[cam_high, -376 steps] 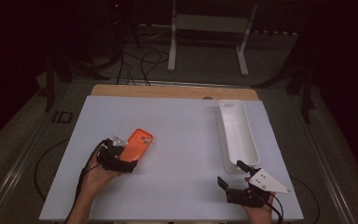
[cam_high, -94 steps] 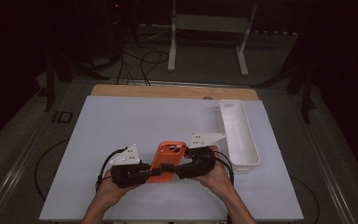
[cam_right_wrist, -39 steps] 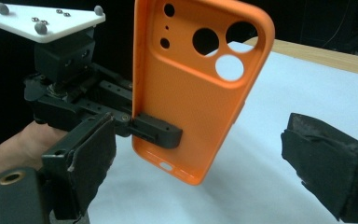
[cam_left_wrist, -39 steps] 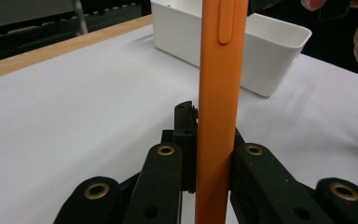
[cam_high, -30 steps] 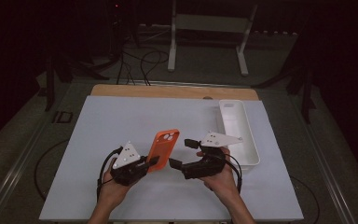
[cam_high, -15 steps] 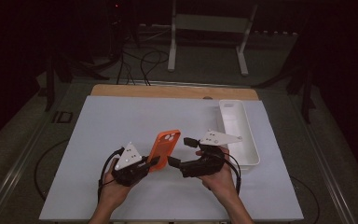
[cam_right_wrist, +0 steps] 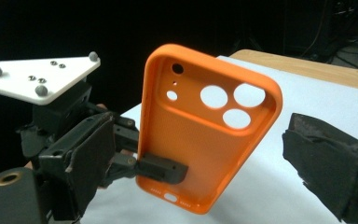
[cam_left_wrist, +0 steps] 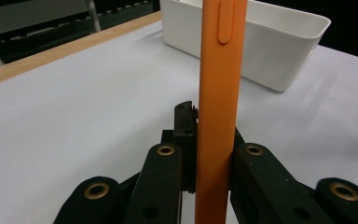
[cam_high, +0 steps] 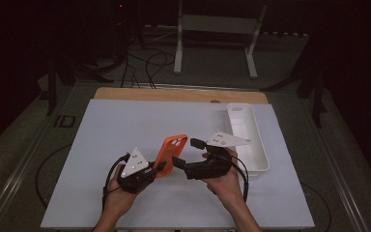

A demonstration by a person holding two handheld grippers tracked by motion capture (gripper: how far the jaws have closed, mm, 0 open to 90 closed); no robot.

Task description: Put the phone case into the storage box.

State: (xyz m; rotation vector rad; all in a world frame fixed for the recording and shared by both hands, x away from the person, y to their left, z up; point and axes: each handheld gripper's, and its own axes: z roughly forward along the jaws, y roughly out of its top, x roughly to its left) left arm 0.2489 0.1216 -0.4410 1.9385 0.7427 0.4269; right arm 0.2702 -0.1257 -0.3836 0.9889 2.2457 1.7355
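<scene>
Orange phone case (cam_high: 172, 153), soft-looking rubbery shell, held upright above the desk (cam_high: 125, 121), near the front middle of the white sheet. Left gripper (cam_high: 160, 167) pinches its lower end: in the left gripper view the case (cam_left_wrist: 220, 107) stands edge-on between the two black fingers (cam_left_wrist: 164, 186), pads pressed on both faces. In the right gripper view one finger (cam_right_wrist: 161, 169) lies across the inner face of the case (cam_right_wrist: 205, 135) just above the bottom port cut-out; camera holes at the top, open side toward the right gripper.

Right gripper (cam_high: 182, 153) faces the case from the right. Fingers spread. One black pad (cam_right_wrist: 331, 163) shows at the right edge of its own view, apart from the case; from above the lower fingertip sits just beside the case's right edge, and contact there is hard to judge, probably a small gap.

Edges and room: white tray (cam_high: 246, 137) lies along the right side of the desk, just behind and beside the right hand (cam_high: 224, 176); its grey plate overlaps the tray's near wall from above. Wooden strip (cam_high: 178, 94) marks the far edge. Bare white surface to the left and behind the case. Left hand (cam_high: 118, 195) close to the front edge.
</scene>
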